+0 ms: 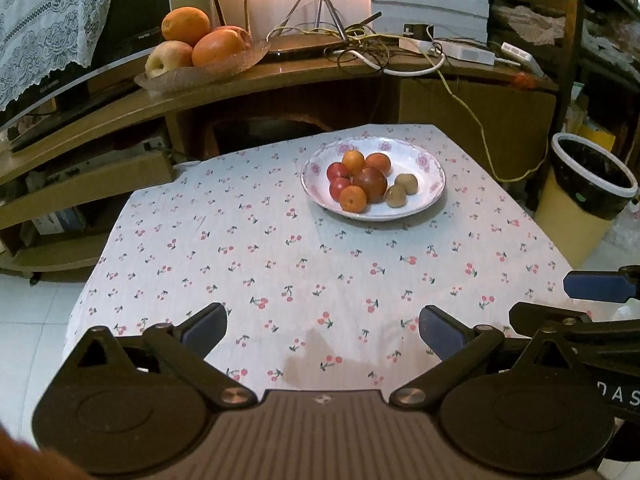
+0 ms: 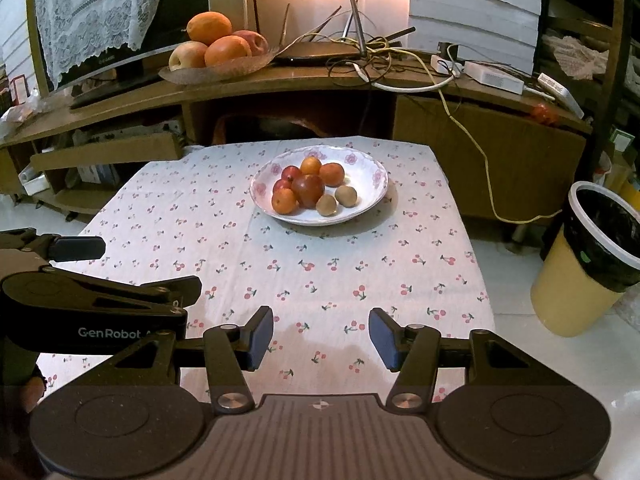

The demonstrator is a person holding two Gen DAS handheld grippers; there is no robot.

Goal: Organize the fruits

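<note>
A white floral plate (image 1: 428, 168) (image 2: 368, 178) sits at the far side of the cherry-print tablecloth (image 1: 280, 264) (image 2: 320, 264). It holds several small fruits: oranges (image 1: 353, 199) (image 2: 284, 201), red plums (image 1: 337, 171) (image 2: 291, 173), a large dark red fruit (image 1: 370, 184) (image 2: 308, 190) and two kiwis (image 1: 406, 183) (image 2: 346, 195). My left gripper (image 1: 322, 330) is open and empty over the near table edge. My right gripper (image 2: 321, 338) is open and empty, beside it on the right. Each shows at the edge of the other's view.
A glass dish (image 1: 208, 68) (image 2: 216, 70) of large oranges and apples sits on the wooden TV stand (image 1: 304, 76) behind the table, next to a router and tangled cables (image 1: 360, 40). A yellow bin with a black liner (image 1: 588, 192) (image 2: 592, 256) stands right of the table.
</note>
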